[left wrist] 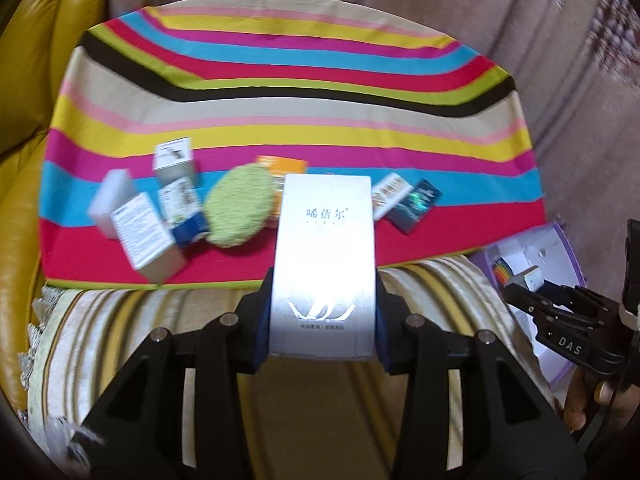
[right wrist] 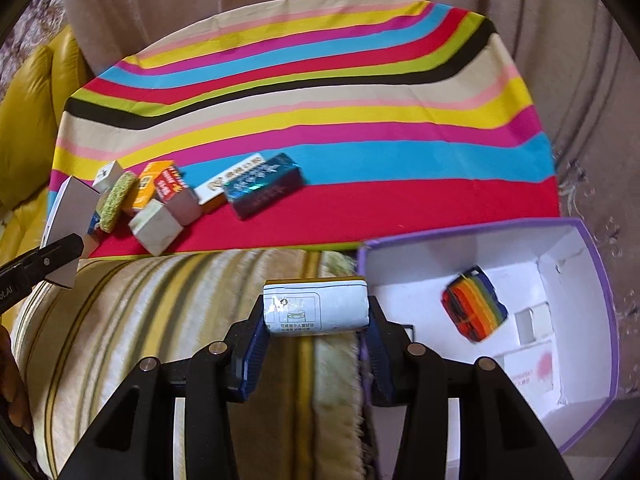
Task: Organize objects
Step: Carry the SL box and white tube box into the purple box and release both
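Note:
My left gripper [left wrist: 323, 316] is shut on a tall silver box [left wrist: 324, 256] with Chinese print, held above the striped cushion edge. My right gripper [right wrist: 316, 328] is shut on a small white box [right wrist: 316, 308] with a yellow top edge, just left of the purple-rimmed white box [right wrist: 592, 280]. A rainbow-striped item [right wrist: 474, 308] lies inside that box. Several small boxes and a green round sponge [left wrist: 240, 210] lie on the striped cloth [left wrist: 280, 120]. The right gripper also shows in the left wrist view [left wrist: 532, 284].
A dark blue box [right wrist: 262, 186], an orange-red box [right wrist: 168, 186] and a pale block [right wrist: 156, 232] lie on the cloth's red band. A yellow leather armrest [left wrist: 24, 120] is at the left. Pink-beige upholstery rises behind.

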`<state>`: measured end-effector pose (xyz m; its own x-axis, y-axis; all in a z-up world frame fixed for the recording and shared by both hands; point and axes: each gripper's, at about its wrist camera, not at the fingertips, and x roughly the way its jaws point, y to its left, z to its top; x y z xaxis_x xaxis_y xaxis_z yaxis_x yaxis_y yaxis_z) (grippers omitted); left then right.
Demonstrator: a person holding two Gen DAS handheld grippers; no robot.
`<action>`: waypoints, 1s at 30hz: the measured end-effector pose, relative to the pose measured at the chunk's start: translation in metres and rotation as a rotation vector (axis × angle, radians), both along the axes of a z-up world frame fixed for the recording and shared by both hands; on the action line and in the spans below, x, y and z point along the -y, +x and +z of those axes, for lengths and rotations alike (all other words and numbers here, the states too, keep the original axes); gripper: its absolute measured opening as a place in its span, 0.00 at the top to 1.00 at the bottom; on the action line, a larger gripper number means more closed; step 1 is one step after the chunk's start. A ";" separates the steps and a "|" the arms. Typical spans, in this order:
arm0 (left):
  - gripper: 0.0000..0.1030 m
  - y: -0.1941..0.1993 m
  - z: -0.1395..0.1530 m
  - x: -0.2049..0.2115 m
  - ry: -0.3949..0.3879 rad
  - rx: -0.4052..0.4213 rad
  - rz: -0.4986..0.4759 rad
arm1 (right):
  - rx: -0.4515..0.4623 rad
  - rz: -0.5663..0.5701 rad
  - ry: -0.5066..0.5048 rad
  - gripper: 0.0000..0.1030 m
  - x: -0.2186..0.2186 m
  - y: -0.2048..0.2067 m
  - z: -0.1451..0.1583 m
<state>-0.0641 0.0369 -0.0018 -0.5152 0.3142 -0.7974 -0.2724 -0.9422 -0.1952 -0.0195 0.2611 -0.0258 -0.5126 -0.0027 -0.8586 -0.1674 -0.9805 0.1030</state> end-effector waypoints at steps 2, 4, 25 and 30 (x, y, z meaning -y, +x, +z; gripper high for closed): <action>0.56 0.000 0.000 -0.013 0.003 0.006 -0.038 | -0.001 -0.021 -0.002 0.55 -0.009 0.006 0.000; 0.56 0.000 0.000 -0.025 0.017 0.017 -0.071 | -0.003 -0.044 -0.004 0.55 -0.018 0.013 0.001; 0.56 0.014 -0.012 -0.162 0.045 0.102 -0.407 | 0.030 -0.293 0.025 0.55 -0.105 0.061 -0.012; 0.56 0.020 -0.015 -0.184 0.059 0.117 -0.469 | 0.033 -0.336 0.028 0.54 -0.120 0.070 -0.013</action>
<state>-0.0443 0.2212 -0.0164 -0.2151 0.5378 -0.8151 -0.6382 -0.7092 -0.2995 0.0504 0.3809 -0.0386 -0.4531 0.1857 -0.8719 -0.4849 -0.8721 0.0662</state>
